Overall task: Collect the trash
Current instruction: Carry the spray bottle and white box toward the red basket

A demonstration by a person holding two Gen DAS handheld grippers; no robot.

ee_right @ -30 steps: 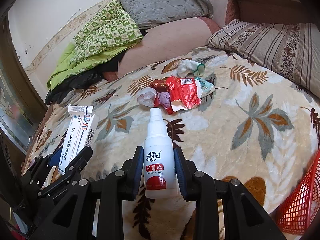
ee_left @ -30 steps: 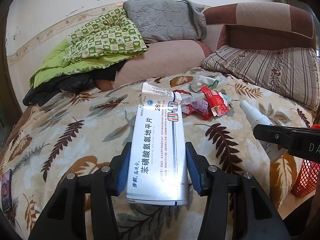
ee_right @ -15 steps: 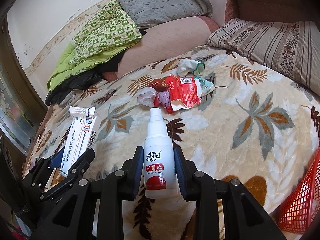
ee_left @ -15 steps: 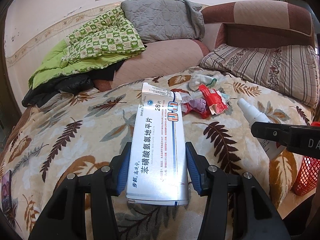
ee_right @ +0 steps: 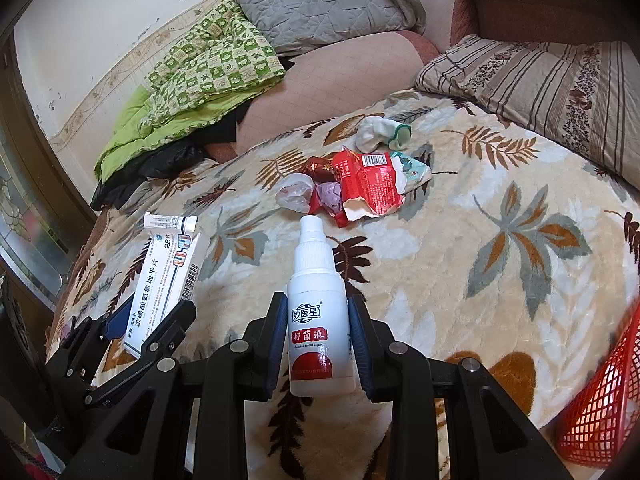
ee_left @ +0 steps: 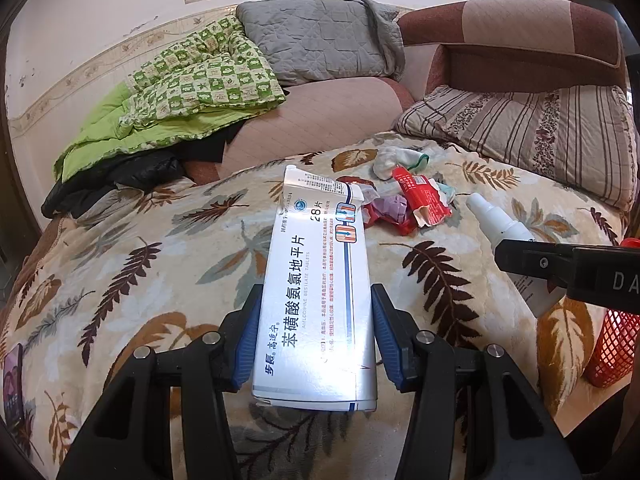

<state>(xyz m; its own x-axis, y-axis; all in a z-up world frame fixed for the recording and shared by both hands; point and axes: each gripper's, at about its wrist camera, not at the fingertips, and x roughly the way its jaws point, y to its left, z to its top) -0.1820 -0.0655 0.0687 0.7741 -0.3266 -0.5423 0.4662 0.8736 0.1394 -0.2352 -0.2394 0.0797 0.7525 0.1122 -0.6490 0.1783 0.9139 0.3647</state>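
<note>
My left gripper is shut on a white and silver medicine box, held above the leaf-patterned blanket. My right gripper is shut on a white spray bottle with a red label, nozzle pointing forward. In the right wrist view the medicine box and left gripper show at the left. A pile of trash lies further up the bed: a torn red packet, crumpled plastic and a white wad. A red mesh basket sits at the bed's lower right edge.
A green checked quilt, a grey pillow and a striped pillow lie at the head of the bed. A phone rests on the blanket at the far left. A dark garment lies under the quilt.
Both grippers keep their hold. The left gripper with the box has shifted slightly right and forward, closer to the right gripper; the trash pile has not moved.
</note>
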